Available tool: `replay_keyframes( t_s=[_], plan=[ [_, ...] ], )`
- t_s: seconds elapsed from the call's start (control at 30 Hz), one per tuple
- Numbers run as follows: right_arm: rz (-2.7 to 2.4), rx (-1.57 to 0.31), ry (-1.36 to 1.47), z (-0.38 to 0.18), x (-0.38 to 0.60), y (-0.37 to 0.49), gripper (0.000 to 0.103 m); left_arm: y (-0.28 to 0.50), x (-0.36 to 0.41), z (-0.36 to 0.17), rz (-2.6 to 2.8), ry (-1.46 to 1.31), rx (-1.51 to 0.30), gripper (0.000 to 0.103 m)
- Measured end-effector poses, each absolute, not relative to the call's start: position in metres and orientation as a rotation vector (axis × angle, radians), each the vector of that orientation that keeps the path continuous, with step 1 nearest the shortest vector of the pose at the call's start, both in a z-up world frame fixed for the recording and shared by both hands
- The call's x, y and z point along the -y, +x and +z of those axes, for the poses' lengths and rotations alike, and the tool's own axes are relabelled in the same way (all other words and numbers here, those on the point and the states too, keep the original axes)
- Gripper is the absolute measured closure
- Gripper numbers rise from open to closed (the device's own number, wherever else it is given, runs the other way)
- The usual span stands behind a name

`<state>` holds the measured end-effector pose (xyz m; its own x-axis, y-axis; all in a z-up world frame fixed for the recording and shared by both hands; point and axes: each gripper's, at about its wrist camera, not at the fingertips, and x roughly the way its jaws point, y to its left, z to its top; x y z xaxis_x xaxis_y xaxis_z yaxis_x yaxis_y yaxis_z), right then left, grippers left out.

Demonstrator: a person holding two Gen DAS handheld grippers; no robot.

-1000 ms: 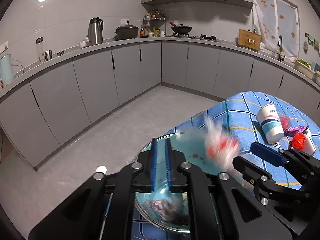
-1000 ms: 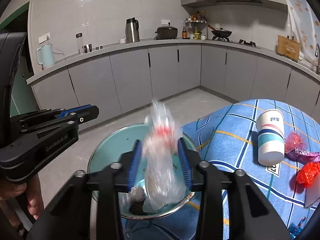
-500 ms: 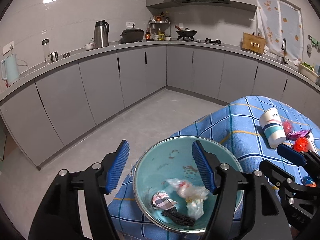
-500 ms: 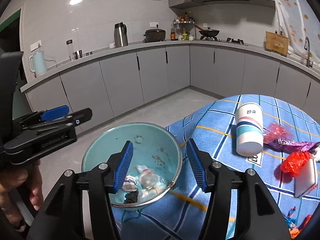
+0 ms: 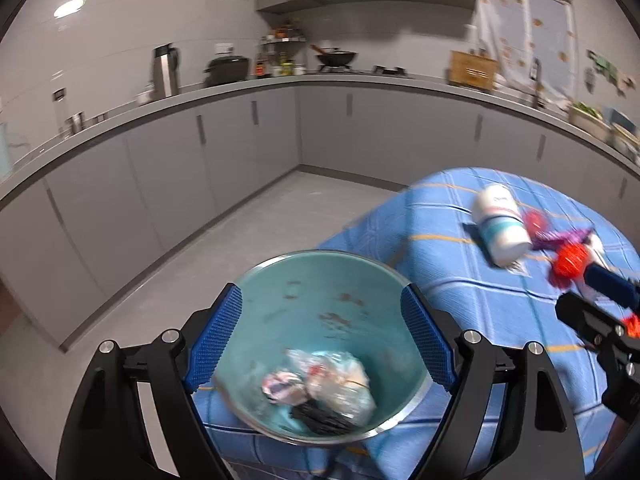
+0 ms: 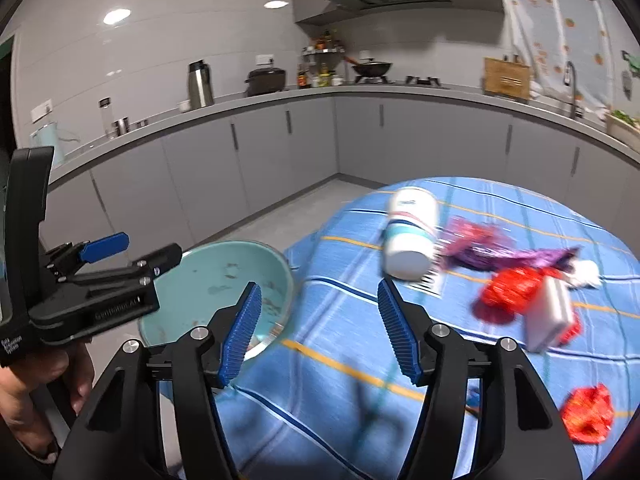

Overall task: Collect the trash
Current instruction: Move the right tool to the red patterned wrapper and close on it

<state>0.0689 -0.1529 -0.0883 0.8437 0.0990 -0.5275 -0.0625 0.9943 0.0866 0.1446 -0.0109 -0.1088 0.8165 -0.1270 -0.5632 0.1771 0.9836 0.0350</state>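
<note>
A teal bowl (image 5: pixel 320 304) with a metal rim sits at the near left corner of the blue checked tablecloth (image 5: pixel 460 300). In it lie a clear plastic wrapper (image 5: pixel 340 380), a small crumpled wrapper and a dark scrap. My left gripper (image 5: pixel 322 340) is open and empty, its jaws either side of the bowl. My right gripper (image 6: pixel 318 328) is open and empty, over the cloth just right of the bowl (image 6: pixel 216 280). A paper cup (image 6: pixel 410 232), purple wrappers (image 6: pixel 500 252), red wrappers (image 6: pixel 508 292) and a white box (image 6: pixel 548 312) lie on the cloth.
Another red wrapper (image 6: pixel 588 416) lies near the right front edge of the cloth. Grey kitchen cabinets (image 5: pixel 200 160) and a counter with a kettle and pots run round the back. The grey floor (image 5: pixel 200 260) lies to the left of the table.
My right gripper let the clear wrapper drop into the bowl, opened, and swung right toward the cup and wrappers. My left gripper opened from shut and now spans the bowl.
</note>
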Motion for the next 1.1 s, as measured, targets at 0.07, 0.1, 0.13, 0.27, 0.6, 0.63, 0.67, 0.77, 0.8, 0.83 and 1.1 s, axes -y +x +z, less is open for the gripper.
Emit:
replay_keyframes(
  t_s=[0.07, 0.1, 0.13, 0.27, 0.6, 0.63, 0.67, 0.77, 0.8, 0.83, 1.1],
  plan=[
    [0.052, -0.559, 0.073, -0.089, 0.166, 0.056, 0.041, 0.137, 0.026, -0.113, -0.198, 0.107, -0.597, 0.022],
    [0.028, -0.559, 0.077, -0.088, 0.173, 0.049, 0.041, 0.134, 0.032, -0.115, -0.209, 0.116, -0.598, 0.021],
    [0.01, -0.56, 0.083, -0.088, 0.179, 0.044, 0.041, 0.131, 0.038, -0.116, -0.221, 0.125, -0.598, 0.02],
    [-0.066, -0.566, 0.113, -0.09, 0.203, 0.022, 0.039, 0.122, 0.056, -0.119, -0.262, 0.138, -0.6, 0.017],
    [-0.219, -0.634, 0.177, -0.113, 0.251, -0.019, 0.036, 0.102, 0.085, -0.121, -0.343, 0.158, -0.596, 0.013],
    [-0.233, -0.646, 0.193, -0.118, 0.256, -0.02, 0.036, 0.1, 0.089, -0.123, -0.353, 0.162, -0.599, 0.012],
    [-0.244, -0.655, 0.2, -0.12, 0.259, -0.02, 0.036, 0.098, 0.093, -0.125, -0.361, 0.168, -0.601, 0.012],
    [-0.267, -0.684, 0.257, -0.129, 0.272, -0.022, 0.036, 0.094, 0.104, -0.132, -0.386, 0.195, -0.61, 0.012],
    [-0.275, -0.691, 0.273, -0.131, 0.276, -0.023, 0.036, 0.093, 0.106, -0.133, -0.393, 0.199, -0.613, 0.012],
    [-0.284, -0.701, 0.287, -0.134, 0.279, -0.024, 0.036, 0.092, 0.109, -0.135, -0.399, 0.203, -0.616, 0.012],
    [-0.295, -0.758, 0.398, -0.155, 0.306, -0.014, 0.036, 0.092, 0.115, -0.139, -0.412, 0.215, -0.631, 0.011]
  ],
)
